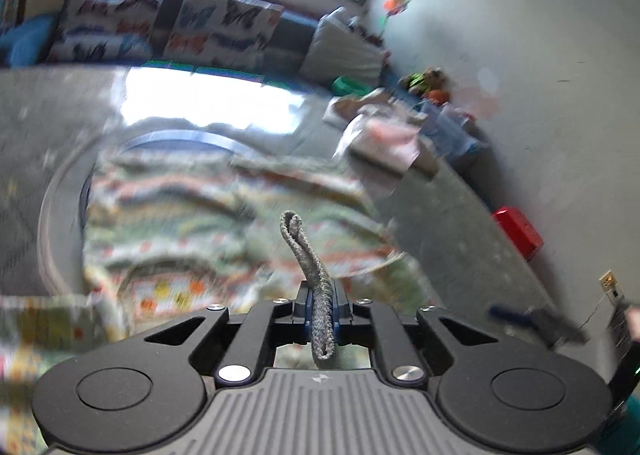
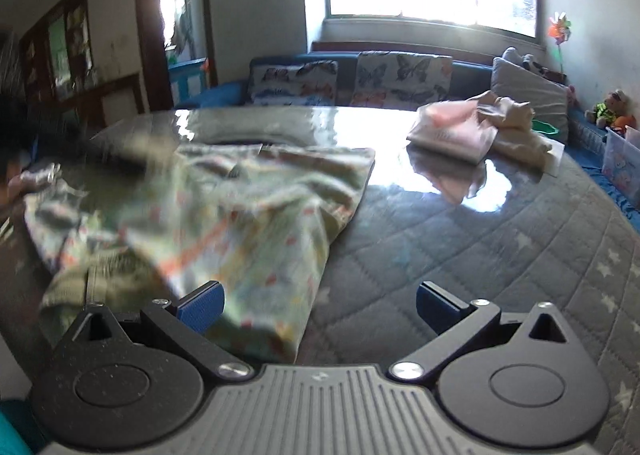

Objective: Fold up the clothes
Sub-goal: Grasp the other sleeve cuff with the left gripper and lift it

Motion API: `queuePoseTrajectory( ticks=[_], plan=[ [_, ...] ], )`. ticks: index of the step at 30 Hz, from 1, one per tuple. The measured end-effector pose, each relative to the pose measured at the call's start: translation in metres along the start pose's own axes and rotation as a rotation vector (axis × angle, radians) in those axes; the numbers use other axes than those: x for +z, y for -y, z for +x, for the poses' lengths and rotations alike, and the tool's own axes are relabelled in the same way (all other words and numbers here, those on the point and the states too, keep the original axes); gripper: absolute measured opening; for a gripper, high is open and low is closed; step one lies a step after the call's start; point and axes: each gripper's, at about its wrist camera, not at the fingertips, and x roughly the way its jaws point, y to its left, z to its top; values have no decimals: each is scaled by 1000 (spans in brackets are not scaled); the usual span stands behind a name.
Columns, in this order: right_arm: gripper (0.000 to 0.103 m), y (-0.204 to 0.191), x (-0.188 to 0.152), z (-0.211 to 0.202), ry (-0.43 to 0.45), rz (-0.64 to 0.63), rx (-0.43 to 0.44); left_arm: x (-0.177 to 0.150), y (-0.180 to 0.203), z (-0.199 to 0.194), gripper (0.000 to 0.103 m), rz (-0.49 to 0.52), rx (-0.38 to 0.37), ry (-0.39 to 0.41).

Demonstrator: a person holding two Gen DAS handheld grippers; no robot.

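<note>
Lying ahead of your fingers, the patterned garment (image 2: pixel 224 215) rests rumpled on the quilted table cover (image 2: pixel 460 247). Your left gripper (image 1: pixel 320 307) is clamped on a grey fabric strip (image 1: pixel 316 287). Your right gripper (image 2: pixel 320 303) stands spread apart, its left pad (image 2: pixel 202 305) touching the garment's near corner.

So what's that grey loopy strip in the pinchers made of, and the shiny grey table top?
The grey looped strip looks like knitted or woven fabric: its surface is speckled and ribbed, and it bends limply in the shut left gripper. The shiny grey table top looks like quilted cloth under clear plastic, perhaps, since the stitching shows beneath window glare.
</note>
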Motion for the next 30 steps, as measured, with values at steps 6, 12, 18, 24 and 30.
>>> queuePoseTrajectory(
  ticks=[6,12,18,24,30],
  plan=[
    [103,-17,-10,8,3,-76,-39,29,29,-5,10,55,-78,39],
    [103,-23,-10,15,-8,-83,-63,46,51,-7,10,85,-149,42],
    [103,-21,-9,16,25,-66,-157,54,64,-13,10,113,-179,59],
    [103,-8,-14,12,17,-51,-218,47,46,-14,10,82,-148,46],
    [103,2,-19,7,19,-44,-306,25,17,-2,10,29,-88,-23]
  ],
)
